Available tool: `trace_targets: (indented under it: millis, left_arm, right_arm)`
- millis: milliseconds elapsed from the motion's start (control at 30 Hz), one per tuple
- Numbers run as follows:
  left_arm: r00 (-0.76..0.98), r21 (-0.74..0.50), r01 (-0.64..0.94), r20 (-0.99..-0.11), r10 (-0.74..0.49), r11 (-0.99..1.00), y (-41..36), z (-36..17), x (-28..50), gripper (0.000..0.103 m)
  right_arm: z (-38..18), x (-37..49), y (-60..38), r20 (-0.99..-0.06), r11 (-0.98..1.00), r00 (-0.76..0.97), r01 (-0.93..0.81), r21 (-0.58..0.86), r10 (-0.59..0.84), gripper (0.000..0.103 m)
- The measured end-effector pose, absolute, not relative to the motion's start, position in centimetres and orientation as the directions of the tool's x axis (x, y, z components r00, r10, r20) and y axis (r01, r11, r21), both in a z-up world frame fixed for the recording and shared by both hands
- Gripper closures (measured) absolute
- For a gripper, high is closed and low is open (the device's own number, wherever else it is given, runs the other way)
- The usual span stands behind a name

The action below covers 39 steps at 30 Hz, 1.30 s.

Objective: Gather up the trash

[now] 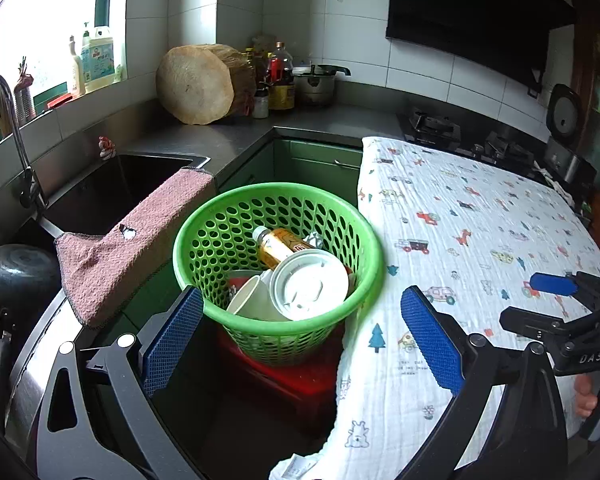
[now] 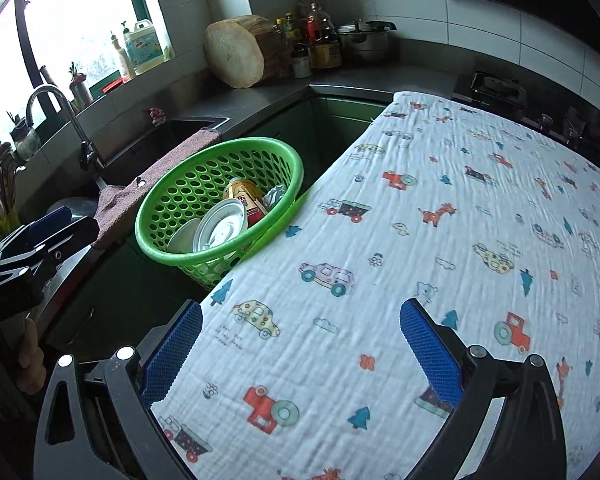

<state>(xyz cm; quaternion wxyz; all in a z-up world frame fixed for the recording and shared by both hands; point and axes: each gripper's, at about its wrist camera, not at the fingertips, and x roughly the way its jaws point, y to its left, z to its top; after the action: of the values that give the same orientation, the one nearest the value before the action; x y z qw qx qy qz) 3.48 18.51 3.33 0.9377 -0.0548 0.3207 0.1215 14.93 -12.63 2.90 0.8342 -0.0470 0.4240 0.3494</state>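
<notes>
A green perforated basket [image 1: 228,232] stands on a red stool [image 1: 300,380] between the sink counter and a cloth-covered table. Inside it lie an orange-labelled bottle [image 1: 278,244], a white lidded cup [image 1: 308,290], a paper cup [image 1: 250,300] and crumpled paper [image 1: 314,240]. My left gripper [image 1: 302,340] hangs open in front of the basket, holding nothing. My right gripper [image 2: 300,354] is open above the printed tablecloth [image 2: 420,240], also holding nothing. From the right wrist view the basket [image 2: 188,188] sits off to the left, with the same trash in it.
A pink towel [image 1: 140,240] drapes over the sink [image 1: 112,192] edge beside the basket. A faucet [image 1: 8,120] and a dark pan [image 1: 16,276] are at the left. A wooden block [image 1: 196,84], bottles and a pot [image 1: 314,84] line the back counter. A stove [image 1: 436,124] lies behind the table.
</notes>
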Motion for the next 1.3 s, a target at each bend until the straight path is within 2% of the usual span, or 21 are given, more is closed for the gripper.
trace_targets:
  millis: [333,533,933,1300]
  left_arm:
    - [0.775,-0.015,-0.242,-0.605,0.184,0.970,13.8,2.6,1.5,0.005]
    - [0.773,-0.072,-0.246,-0.616,0.151,0.967,12.3,1.6,0.0,0.005]
    - [0.791,-0.098,-0.243,-0.597,0.139,0.965,11.1,1.7,-2.0,0.005]
    - [0.781,-0.063,-0.229,-0.607,0.144,0.971,10.3,1.5,-2.2,0.005]
  right_arm:
    - [3.7,11.4,-17.2,-0.707,0.794,0.500,-0.590,0.146,0.500,0.007]
    - [2.9,9.8,-19.6,-0.701,0.809,0.510,-0.563,0.166,0.499,0.007]
    - [2.6,7.9,-22.8,-0.689,0.841,0.549,-0.514,0.168,0.474,0.007]
    - [2.5,7.7,-23.2,-0.691,0.844,0.546,-0.506,0.177,0.473,0.007]
